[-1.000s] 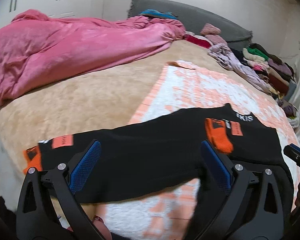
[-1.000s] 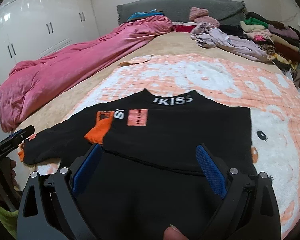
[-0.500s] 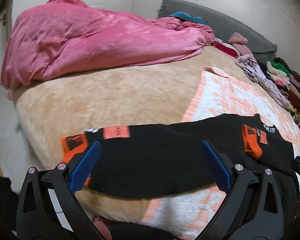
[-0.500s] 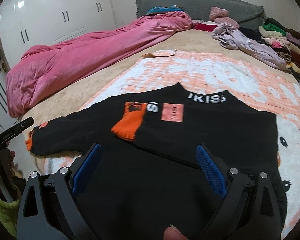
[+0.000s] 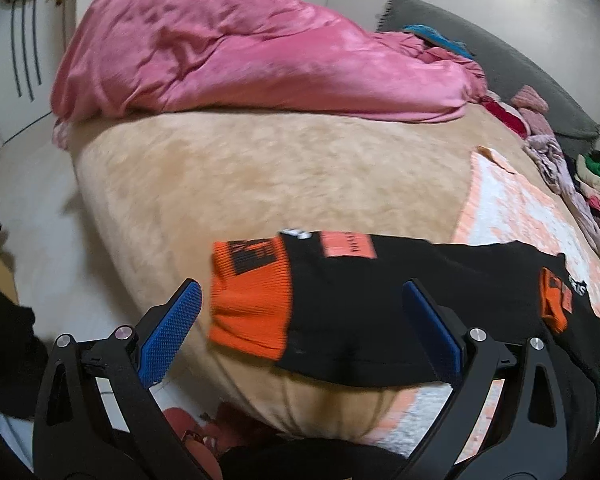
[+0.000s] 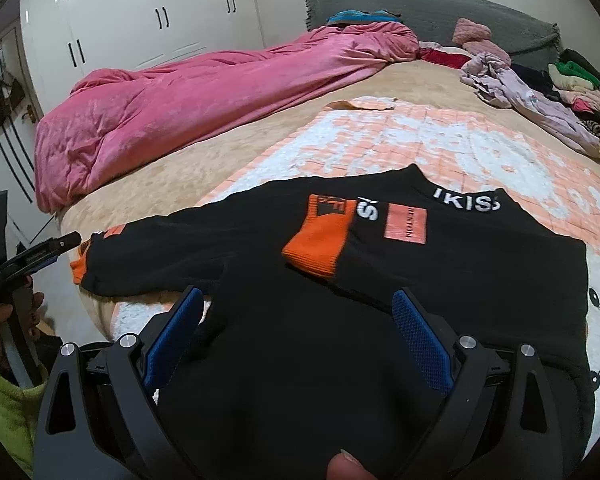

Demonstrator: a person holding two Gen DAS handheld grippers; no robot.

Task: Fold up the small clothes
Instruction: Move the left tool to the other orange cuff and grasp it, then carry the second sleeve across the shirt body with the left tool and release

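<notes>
A small black sweater [image 6: 440, 264] with orange cuffs and white lettering lies flat on a peach-and-white blanket [image 6: 440, 148]. One sleeve is folded onto the chest, its orange cuff [image 6: 320, 240] beside the collar. The other sleeve [image 5: 380, 292] stretches left over the bed edge, ending in an orange cuff [image 5: 252, 296]. My left gripper [image 5: 300, 336] is open and empty, just short of that cuff. My right gripper [image 6: 296, 336] is open and empty over the sweater's lower body. The left gripper also shows in the right wrist view [image 6: 28, 260].
A rumpled pink duvet [image 5: 240, 52] covers the far left of the beige bed [image 5: 260, 176]. Piles of clothes [image 6: 572, 88] line the right side by the grey headboard [image 6: 428, 8]. White wardrobes [image 6: 132, 28] stand at the left. The floor [image 5: 40, 240] drops off beside the cuff.
My left gripper has swung left along the stretched sleeve to its orange cuff at the bed edge. My right gripper has shifted slightly left over the sweater body. Both stay open.
</notes>
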